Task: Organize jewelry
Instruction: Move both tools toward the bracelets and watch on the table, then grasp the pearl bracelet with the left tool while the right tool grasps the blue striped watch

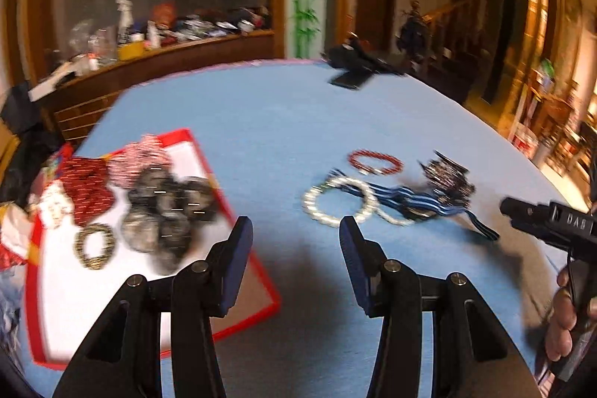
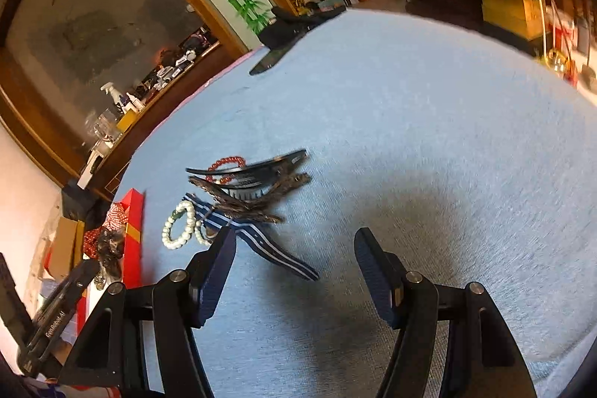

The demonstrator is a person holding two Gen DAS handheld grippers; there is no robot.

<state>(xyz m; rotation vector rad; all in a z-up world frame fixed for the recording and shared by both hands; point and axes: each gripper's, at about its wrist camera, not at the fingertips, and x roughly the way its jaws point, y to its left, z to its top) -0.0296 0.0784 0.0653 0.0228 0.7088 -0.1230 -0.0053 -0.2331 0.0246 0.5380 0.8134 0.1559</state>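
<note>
Counter (image 1: 261, 107): round top under a pale blue cloth; carries everything listed below.
Red tray (image 1: 231, 174): shallow, white-floored box with a red rim at the left of the counter; already holds several fabric hair ties and a small bronze-beaded bracelet (image 1: 93, 246).
Loose pile (image 1: 403, 196): unsorted pieces on bare cloth, well apart from the red tray, to the right of centre.
Striped ribbon (image 2: 276, 248): blue and white band trailing out of the pile; soft, limp and light, so it would likely drape when lifted.
Hair clips (image 2: 250, 189): dark, stiff, curved clips stacked atop the ribbon; rigid enough to pinch across the spine.
White bead bracelet (image 1: 337, 200): ring lying flat, touching the ribbon; beads look smooth and probably slippery, so a pinch across one side of the loop seems safest.
Red bead bracelet (image 1: 375, 162): smaller ring just behind the pile, lying free; judged light and likely elastic.
Left gripper (image 1: 294, 263): released, jaws wide apart, empty, poised between tray and pile.
Right gripper (image 2: 294, 271): released, empty, near the ribbon's end.
</note>
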